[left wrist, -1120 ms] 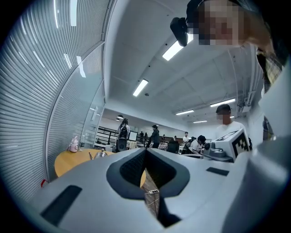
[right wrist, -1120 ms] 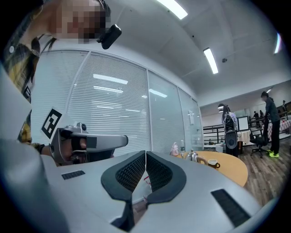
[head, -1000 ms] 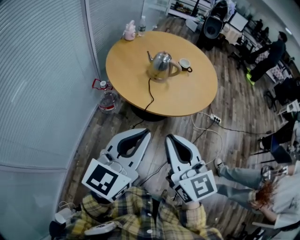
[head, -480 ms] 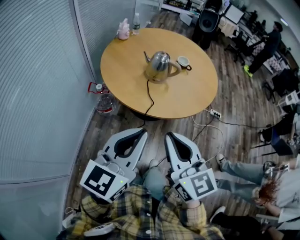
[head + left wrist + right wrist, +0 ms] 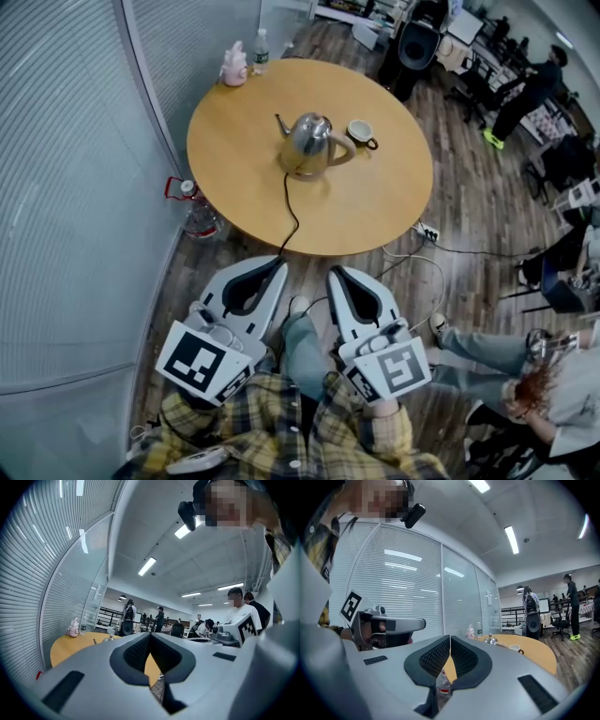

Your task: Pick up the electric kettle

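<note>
Electric kettle (image 5: 307, 143) is upright on the round wooden table (image 5: 375, 202), left of centre, spout toward the glass wall (image 5: 75, 141). Its black cord (image 5: 292, 211) runs off the near table edge to the floor. A white cup (image 5: 361, 133) sits just beside the handle side. A pink item (image 5: 233, 67) and a small bottle (image 5: 261, 52) stand at the far rim, well clear of the kettle.

On the floor there's a water jug (image 5: 194, 214) with red top by the table's left edge, and a power strip (image 5: 427, 232) with loose cables by the right. A seated person (image 5: 525, 375) is at bottom right, cut off by the frame.

Hard to read: in the left gripper view the kettle is a tiny blur behind the jaw body, and the table base isn't visible in the head view.

Left gripper (image 5: 274, 266) and right gripper (image 5: 336, 275) are side by side, low, pointing at the table. Both are on the near side of the table edge, well apart from the kettle, with the wearer's knee (image 5: 305, 352) between them. Both jaw pairs are pressed together with nothing between them. The path over the tabletop to the kettle is crossed only by the cord.
</note>
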### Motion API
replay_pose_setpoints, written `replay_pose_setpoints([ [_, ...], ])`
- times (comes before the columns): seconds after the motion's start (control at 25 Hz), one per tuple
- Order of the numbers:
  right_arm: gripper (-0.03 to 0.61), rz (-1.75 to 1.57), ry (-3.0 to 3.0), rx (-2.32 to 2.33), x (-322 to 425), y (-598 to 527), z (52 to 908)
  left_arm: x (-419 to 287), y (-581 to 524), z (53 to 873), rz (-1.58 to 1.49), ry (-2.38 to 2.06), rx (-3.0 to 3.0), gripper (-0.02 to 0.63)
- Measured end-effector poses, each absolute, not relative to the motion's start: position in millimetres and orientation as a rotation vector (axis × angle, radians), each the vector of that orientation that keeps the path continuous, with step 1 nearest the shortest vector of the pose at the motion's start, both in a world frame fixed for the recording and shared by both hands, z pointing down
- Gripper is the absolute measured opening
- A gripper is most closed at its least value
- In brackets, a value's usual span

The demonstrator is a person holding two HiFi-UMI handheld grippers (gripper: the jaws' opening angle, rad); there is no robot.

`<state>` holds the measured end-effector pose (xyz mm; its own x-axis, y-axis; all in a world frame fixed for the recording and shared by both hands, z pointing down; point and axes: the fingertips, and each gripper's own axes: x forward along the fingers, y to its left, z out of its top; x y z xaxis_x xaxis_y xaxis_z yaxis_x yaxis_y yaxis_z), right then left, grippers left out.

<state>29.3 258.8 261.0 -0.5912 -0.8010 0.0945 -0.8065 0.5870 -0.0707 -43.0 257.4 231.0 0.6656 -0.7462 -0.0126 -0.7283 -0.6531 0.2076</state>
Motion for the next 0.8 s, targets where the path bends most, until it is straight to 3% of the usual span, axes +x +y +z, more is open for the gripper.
replay_pose_setpoints([
  [0.8,0.034,0.117,-2.810,1.266,93,62,244,17,68,213,-0.184,-1.359,2.656,0.003],
])
